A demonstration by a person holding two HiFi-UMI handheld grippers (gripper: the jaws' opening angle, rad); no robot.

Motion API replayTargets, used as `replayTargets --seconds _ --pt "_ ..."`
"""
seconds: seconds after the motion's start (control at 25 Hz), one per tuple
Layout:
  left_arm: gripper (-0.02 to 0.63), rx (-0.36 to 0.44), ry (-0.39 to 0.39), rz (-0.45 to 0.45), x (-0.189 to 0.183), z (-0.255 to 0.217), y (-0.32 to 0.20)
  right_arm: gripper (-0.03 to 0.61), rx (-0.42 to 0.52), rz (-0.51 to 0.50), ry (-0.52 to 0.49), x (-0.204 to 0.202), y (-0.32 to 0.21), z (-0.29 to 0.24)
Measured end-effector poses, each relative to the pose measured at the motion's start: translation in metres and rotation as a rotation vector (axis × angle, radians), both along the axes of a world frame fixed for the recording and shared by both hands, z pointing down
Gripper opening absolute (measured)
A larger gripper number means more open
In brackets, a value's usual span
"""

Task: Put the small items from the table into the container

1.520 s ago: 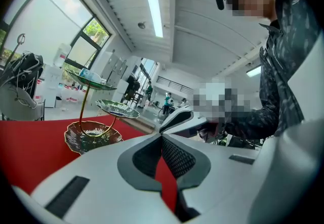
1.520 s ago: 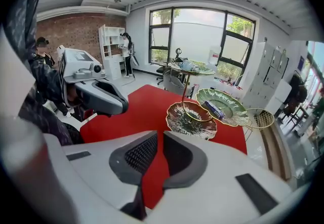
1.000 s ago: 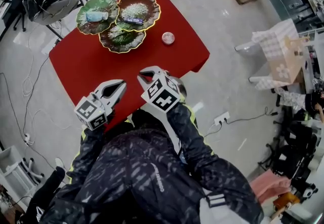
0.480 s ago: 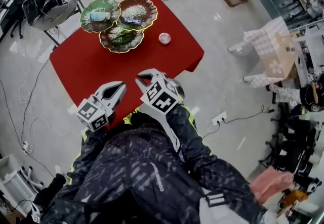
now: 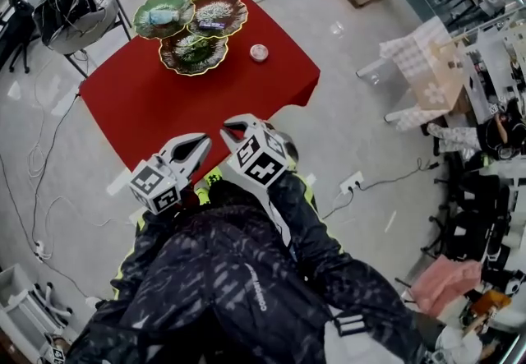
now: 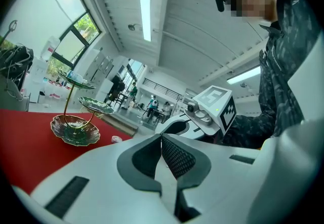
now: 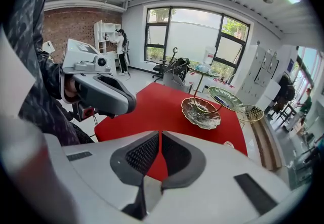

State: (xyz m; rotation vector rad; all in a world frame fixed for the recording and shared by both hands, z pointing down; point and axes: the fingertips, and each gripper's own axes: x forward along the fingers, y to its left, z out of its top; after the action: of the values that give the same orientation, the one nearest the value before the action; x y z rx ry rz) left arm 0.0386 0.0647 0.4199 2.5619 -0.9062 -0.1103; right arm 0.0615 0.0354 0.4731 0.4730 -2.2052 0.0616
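Empty and pressed together, the left gripper (image 5: 198, 141) and right gripper (image 5: 231, 126) could shove the small round item (image 5: 259, 52) off the red table (image 5: 164, 99) unless opened

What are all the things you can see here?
table: one, red, middle of the floor.
dish stand: one, green and brown leaf dishes, far end of the table.
packet: one, pale blue, in the top left dish.
small bar: one, dark, in the top right dish.
round tin: one, pink and white, on the table right of the stand.
chair: one, holding a black bag, left of the table.
left gripper: white, jaws shut, empty.
right gripper: white, jaws shut, empty.
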Motion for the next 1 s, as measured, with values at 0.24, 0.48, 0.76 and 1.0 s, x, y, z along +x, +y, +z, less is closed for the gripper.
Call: replayTargets --seconds 0.24,0.48,0.76,1.0 --pt "0.012 0.003 0.022 0.023 0.005 0.004 0.03 0.026 0.04 0.045 0.015 0.01 0.022 0.001" --pt "0.012 0.015 0.004 0.034 0.007 0.0 0.04 0.028 0.064 0.069 0.016 0.023 0.022 0.0" --pt "0.012 0.022 -0.031 0.009 0.015 -0.001 0.008 0.028 0.061 0.068 -0.007 0.039 -0.014 0.008" --pt "0.012 -0.016 -0.03 -0.016 0.036 0.007 -0.037 0.028 0.049 0.054 -0.02 0.055 -0.064 0.015"
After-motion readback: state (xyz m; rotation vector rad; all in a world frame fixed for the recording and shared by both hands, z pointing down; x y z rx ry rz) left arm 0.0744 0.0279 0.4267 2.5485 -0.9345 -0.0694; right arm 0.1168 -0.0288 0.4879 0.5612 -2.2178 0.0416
